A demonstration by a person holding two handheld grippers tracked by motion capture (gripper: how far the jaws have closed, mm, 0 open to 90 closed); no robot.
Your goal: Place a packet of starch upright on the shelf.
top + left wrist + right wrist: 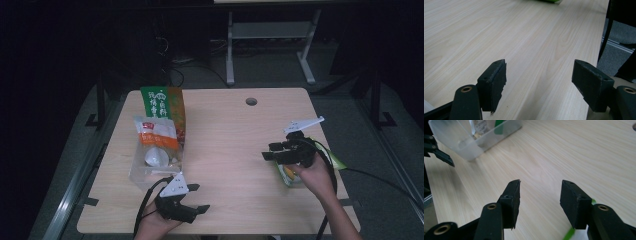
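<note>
Two pairs of jaws stand apart and empty: the right gripper (272, 151) half open over bare table (230, 150), the left gripper (192, 202) wide open near the front edge. Under the right hand lies a small green-edged packet (290, 175), seemingly light, soft and crinkly; pinch an edge. Its long axis cannot be told.

The table's (225, 135) middle lay bare and passable; a clear bin (152, 167) and upright packets (162, 107) blocked the left side.
</note>
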